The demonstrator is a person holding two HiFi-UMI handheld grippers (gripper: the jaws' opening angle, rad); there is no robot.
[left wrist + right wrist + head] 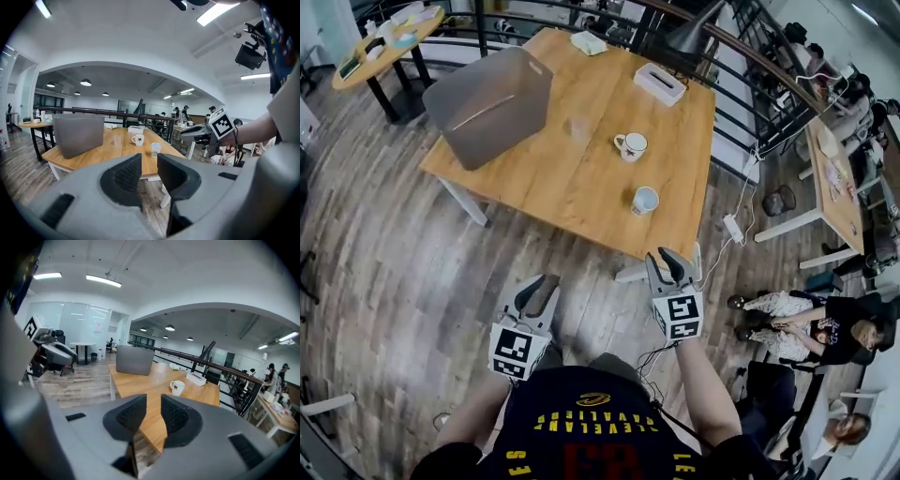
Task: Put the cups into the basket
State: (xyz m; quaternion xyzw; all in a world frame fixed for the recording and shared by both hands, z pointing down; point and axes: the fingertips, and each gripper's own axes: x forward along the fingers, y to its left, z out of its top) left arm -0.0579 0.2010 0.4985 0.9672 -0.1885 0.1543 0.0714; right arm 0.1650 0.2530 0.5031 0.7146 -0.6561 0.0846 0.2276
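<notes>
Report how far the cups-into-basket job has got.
Done: nothing; the white mug and the pale blue cup stand on the table, outside the grey basket. In hand: nothing; the left gripper and right gripper are both open and empty, short of the table's edge. Left: carry each cup to the basket, including what looks like a clear glass.

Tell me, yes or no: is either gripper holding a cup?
No: the left gripper and right gripper are both empty, while the white mug and pale blue cup stand on the table.
</notes>
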